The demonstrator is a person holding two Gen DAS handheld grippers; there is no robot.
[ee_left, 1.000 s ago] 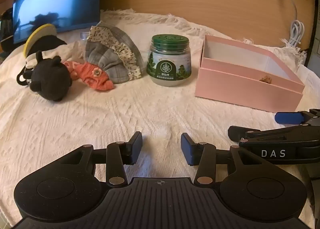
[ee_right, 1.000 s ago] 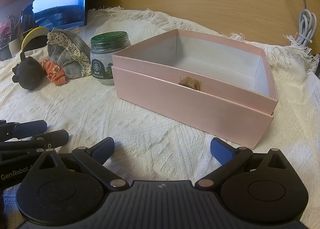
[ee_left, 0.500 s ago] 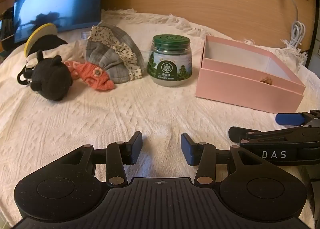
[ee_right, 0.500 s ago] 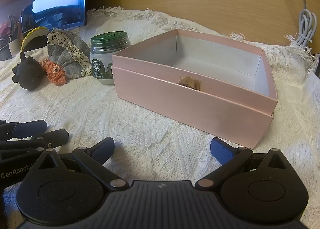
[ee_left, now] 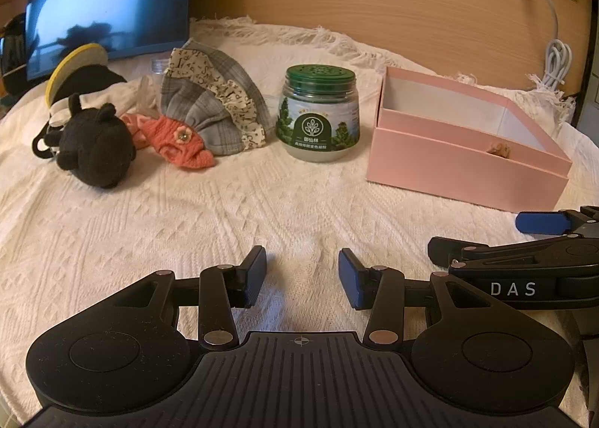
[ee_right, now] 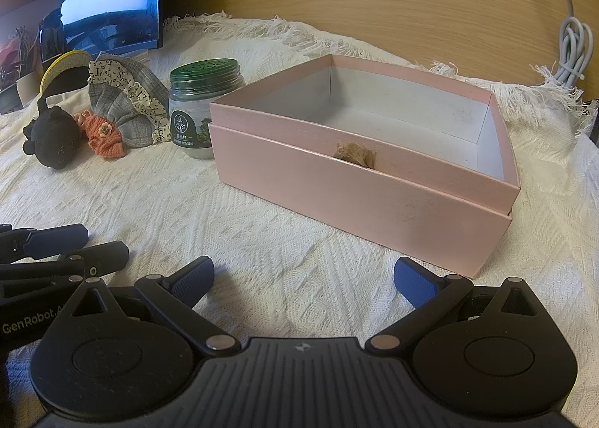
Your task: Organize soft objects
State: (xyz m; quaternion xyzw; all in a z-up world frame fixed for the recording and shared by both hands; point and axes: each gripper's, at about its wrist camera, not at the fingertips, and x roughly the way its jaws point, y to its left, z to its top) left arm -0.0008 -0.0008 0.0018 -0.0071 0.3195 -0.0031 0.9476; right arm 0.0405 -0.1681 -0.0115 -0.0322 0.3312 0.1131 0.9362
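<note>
On the white knitted cloth, far left, lie a black plush toy (ee_left: 93, 145) (ee_right: 54, 141), an orange knitted piece (ee_left: 176, 143) (ee_right: 105, 136) and a grey plaid hat with a lettered frill (ee_left: 213, 106) (ee_right: 127, 106). An open pink box (ee_left: 464, 162) (ee_right: 359, 196) stands to the right, with a small tan scrap (ee_right: 353, 153) at its front rim. My left gripper (ee_left: 302, 274) hovers open over bare cloth, nothing between its blue pads. My right gripper (ee_right: 303, 278) is open wider, just before the box. Each gripper shows from the side in the other's view.
A green-lidded jar (ee_left: 318, 117) (ee_right: 202, 106) stands between the hat and the box. A dark monitor (ee_left: 108, 9) and a yellow-rimmed black item (ee_left: 78, 70) sit at the back left. A wooden headboard and a white cable (ee_left: 558, 61) are behind.
</note>
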